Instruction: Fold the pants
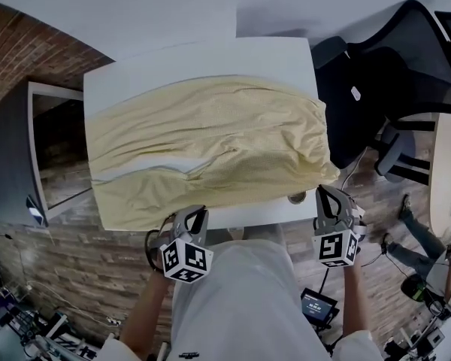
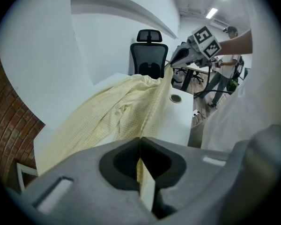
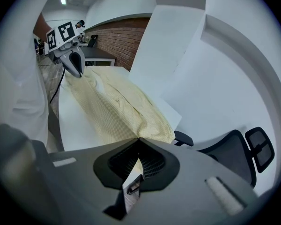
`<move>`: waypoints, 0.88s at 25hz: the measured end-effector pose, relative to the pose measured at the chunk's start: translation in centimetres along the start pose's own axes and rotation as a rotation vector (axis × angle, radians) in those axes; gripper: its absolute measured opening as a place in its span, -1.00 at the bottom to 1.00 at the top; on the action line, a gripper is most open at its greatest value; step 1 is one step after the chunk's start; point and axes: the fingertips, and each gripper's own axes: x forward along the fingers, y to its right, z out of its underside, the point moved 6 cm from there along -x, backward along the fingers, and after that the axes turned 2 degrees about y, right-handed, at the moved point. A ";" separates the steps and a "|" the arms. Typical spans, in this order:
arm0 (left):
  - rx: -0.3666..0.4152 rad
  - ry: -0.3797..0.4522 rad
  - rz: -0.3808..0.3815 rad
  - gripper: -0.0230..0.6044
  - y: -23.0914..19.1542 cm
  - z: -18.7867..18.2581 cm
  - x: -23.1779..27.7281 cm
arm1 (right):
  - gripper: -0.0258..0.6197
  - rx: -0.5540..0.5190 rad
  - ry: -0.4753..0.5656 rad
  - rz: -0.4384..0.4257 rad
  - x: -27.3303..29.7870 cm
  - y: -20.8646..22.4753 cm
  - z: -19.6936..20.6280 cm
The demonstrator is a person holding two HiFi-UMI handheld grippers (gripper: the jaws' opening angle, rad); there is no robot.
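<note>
Pants [image 1: 210, 149] lie spread across the counter [image 1: 263, 55], apparently unfolded. Left gripper [image 1: 195, 213] and right gripper [image 1: 328, 195] each clamp the near edge (first fold pending).

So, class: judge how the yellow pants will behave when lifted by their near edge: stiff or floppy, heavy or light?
Probably floppy: the yellow pants lie in soft wrinkles and drape over the edge of the white table. Likely light: the left tongs and right tongs each pinch thin fabric. Between the grips it would probably sag.
</note>
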 end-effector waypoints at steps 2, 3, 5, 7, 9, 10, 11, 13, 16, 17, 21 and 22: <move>-0.008 0.004 -0.029 -0.90 -0.9 -0.7 -0.4 | -0.89 0.000 0.013 0.005 0.0 0.6 -0.6; -0.010 0.004 -0.046 -0.90 -1.5 -1.0 -0.6 | -0.89 -0.002 0.021 0.007 0.1 0.9 -0.9; -0.011 0.001 -0.081 -0.90 -2.5 -1.6 -0.9 | -0.89 -0.003 0.040 0.009 0.4 1.6 -1.7; -0.014 -0.004 -0.112 -0.90 -3.5 -2.4 -1.1 | -0.89 0.003 0.057 0.009 0.7 2.4 -2.5; -0.027 -0.006 -0.139 -0.90 -4.6 -3.4 -1.3 | -0.89 0.014 0.065 0.006 1.0 3.3 -3.2; -0.036 -0.006 -0.153 -0.90 -5.2 -3.9 -1.4 | -0.89 0.016 0.067 0.007 1.3 3.8 -3.5; -0.042 -0.005 -0.169 -0.90 -5.8 -4.5 -1.4 | -0.89 0.016 0.071 0.010 1.5 4.3 -3.7; -0.045 -0.006 -0.203 -0.90 -7.0 -5.5 -1.2 | -0.89 0.021 0.079 0.013 2.1 5.3 -4.1; -0.038 -0.014 -0.251 -0.90 -8.7 -7.0 -0.7 | -0.89 0.053 0.095 0.005 3.0 7.0 -5.2; -0.038 -0.016 -0.262 -0.90 -9.3 -7.5 -0.5 | -0.89 0.061 0.103 0.007 3.4 7.7 -5.4; -0.072 -0.007 -0.286 -0.90 -11.6 -9.4 0.1 | -0.89 0.059 0.124 0.023 4.9 9.9 -6.4; -0.082 -0.004 -0.292 -0.90 -12.1 -9.7 0.2 | -0.90 0.059 0.127 0.027 5.3 10.3 -6.7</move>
